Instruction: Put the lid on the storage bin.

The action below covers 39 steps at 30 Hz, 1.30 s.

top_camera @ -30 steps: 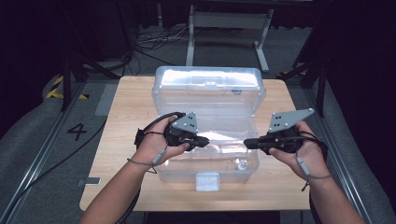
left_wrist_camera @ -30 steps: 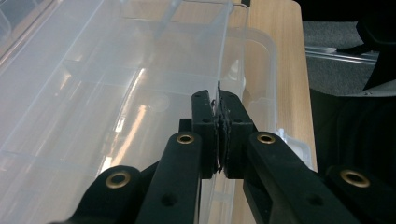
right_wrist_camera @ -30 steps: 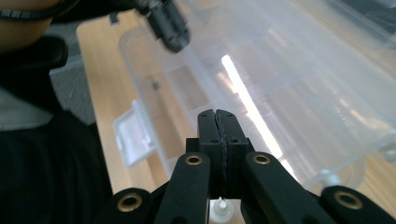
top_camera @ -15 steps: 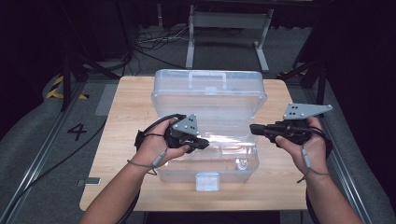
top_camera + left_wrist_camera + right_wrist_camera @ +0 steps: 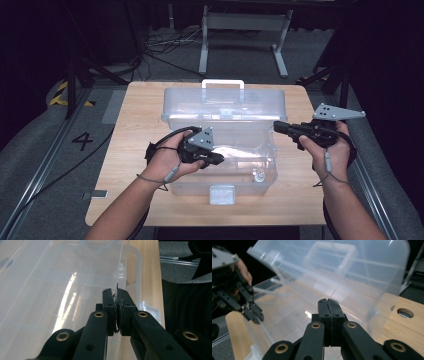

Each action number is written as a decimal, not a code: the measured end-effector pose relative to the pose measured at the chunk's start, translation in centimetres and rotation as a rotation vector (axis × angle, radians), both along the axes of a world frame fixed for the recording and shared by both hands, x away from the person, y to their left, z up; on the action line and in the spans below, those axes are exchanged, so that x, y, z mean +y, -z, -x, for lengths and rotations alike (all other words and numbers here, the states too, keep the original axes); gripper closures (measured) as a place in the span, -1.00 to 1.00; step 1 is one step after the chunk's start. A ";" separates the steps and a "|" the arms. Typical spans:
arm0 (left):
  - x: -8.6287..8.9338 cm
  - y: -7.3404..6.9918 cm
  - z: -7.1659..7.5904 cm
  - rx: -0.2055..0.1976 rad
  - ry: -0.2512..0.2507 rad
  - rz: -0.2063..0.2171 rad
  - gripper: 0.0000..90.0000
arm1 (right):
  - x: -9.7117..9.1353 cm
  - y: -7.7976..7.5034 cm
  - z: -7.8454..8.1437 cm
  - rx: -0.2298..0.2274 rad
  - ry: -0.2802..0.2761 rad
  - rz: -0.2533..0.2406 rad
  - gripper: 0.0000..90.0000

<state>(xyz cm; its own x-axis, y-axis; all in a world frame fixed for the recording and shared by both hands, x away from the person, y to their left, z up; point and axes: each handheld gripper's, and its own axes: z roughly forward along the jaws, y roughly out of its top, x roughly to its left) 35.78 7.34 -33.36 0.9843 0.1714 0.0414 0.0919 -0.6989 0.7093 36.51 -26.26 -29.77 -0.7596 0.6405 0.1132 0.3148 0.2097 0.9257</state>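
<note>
From the high view, a big see-through plastic box (image 5: 222, 165) sits in the middle of a light wooden table (image 5: 135, 130). Its clear lid (image 5: 225, 107), with a white handle (image 5: 223, 84) on top, stands up at the far side of the box. The left gripper (image 5: 216, 160) reaches over the near left part of the box and pinches the box's near wall. The right gripper (image 5: 276, 126) is by the right end of the lid, near its edge; I cannot tell from here if it touches. In the left gripper view, the left gripper (image 5: 117, 297) has its two black jaws squeezed on the thin clear wall of the box (image 5: 62, 297), which runs up between them. In the right gripper view, the right gripper (image 5: 328, 305) has its jaws pressed tight together with nothing between them. The tilted lid (image 5: 342, 272) is right in front of it, and the left gripper (image 5: 255, 315) is far off, at the box edge.
</note>
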 end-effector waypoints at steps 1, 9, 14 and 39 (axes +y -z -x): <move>0.0 0.0 0.1 -0.001 -0.003 -0.001 0.92 | -0.1 0.0 -0.1 0.009 0.001 0.002 1.00; 0.1 -0.1 0.0 0.012 -0.022 0.004 0.87 | -0.2 0.3 0.0 0.006 0.006 -0.008 1.00; 0.9 -0.7 0.1 0.024 -0.055 0.065 0.74 | -0.3 0.2 0.0 0.002 0.009 -0.006 1.00; 7.8 -1.6 1.2 -0.014 -0.273 0.199 0.63 | -0.6 0.9 0.0 -0.012 -0.021 0.004 1.00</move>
<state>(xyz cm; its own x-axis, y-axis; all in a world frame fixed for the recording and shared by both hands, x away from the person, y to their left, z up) 34.60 15.10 -31.78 0.9005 0.4349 -0.0061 0.2460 -0.4977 0.8317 36.53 -26.86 -30.63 -0.7742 0.6248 0.1012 0.2991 0.2202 0.9285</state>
